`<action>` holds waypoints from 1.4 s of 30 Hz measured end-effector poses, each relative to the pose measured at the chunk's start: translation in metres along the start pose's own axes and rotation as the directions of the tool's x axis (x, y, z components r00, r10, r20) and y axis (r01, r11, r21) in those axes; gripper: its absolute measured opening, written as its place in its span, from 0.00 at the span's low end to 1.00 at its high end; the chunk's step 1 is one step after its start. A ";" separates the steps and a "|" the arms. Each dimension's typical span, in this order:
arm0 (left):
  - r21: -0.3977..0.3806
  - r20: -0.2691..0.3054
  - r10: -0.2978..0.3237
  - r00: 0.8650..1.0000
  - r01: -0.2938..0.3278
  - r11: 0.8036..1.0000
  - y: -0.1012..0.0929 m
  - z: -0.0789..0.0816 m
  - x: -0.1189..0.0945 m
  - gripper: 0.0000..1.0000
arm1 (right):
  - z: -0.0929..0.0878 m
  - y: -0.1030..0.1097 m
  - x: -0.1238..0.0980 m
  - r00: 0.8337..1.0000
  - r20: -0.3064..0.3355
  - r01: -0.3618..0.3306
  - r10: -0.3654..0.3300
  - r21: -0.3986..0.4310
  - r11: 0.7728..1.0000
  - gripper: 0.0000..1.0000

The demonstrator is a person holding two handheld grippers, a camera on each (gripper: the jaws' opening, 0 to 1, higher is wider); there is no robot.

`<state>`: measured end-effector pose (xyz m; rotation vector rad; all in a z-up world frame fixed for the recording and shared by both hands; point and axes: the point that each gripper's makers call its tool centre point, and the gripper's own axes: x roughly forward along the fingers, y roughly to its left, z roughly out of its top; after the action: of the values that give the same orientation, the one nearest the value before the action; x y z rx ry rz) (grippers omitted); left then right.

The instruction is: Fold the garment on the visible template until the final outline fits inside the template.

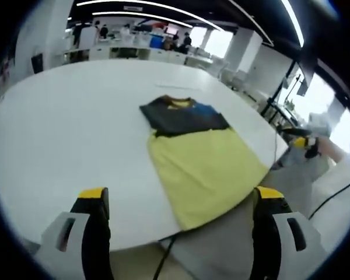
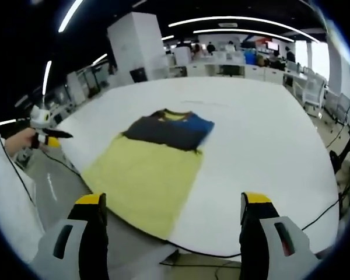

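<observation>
We have the left hand-held gripper [image 1: 181, 204] hanging off the near edge of the white tabletop [image 1: 64, 128], its two yellow-tipped jaws spread wide with nothing between them. Ahead of it and slightly to the right in the left gripper view lies the garment [image 1: 198, 149], a T-shirt spread flat: dark upper part with a blue patch and a yellow collar at the far end, pale yellow lower part coming toward us. Its near hem reaches the tabletop's rim, well apart from the jaws. Past the tabletop on the right of that view we catch the other tool, held in a person's hand.

Over in the right gripper view, the right hand-held gripper [image 2: 172, 207] is likewise gaping wide open and holding nothing, poised at the near edge of the tabletop. The garment sits ahead and a little left of the gap between its jaws, with the yellow hem at the near-left rim and the dark shoulders farther off toward the tabletop's middle. Neither jaw touches the fabric. At the far left of this view a hand [image 2: 20, 141] grips the other tool beside a white sleeve.

Behind the tabletop we see an open office with desks [image 2: 233, 61], a few seated people and long ceiling light strips [image 2: 245, 23]. A black cable [image 2: 315, 224] trails off the near right rim.
</observation>
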<state>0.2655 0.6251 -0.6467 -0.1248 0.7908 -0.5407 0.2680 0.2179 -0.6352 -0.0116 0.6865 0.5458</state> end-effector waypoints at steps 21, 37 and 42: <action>-0.090 -0.139 -0.057 0.989 0.044 0.995 -0.007 -0.062 0.029 0.75 | -0.043 0.008 0.022 0.992 -0.108 -0.064 0.072 0.072 0.995 0.82; -0.127 -0.208 -0.086 0.974 0.060 0.990 -0.008 -0.085 0.045 0.57 | -0.066 0.013 0.034 0.977 -0.176 -0.104 0.124 0.120 0.987 0.69; -0.151 -0.215 -0.092 0.972 0.060 0.987 -0.008 -0.089 0.048 0.52 | -0.076 0.016 0.038 0.967 -0.204 -0.123 0.154 0.158 0.980 0.63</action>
<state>0.2271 0.6019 -0.7380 -0.2320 1.0465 -0.5768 0.2389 0.2355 -0.7152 0.1156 0.9425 0.6337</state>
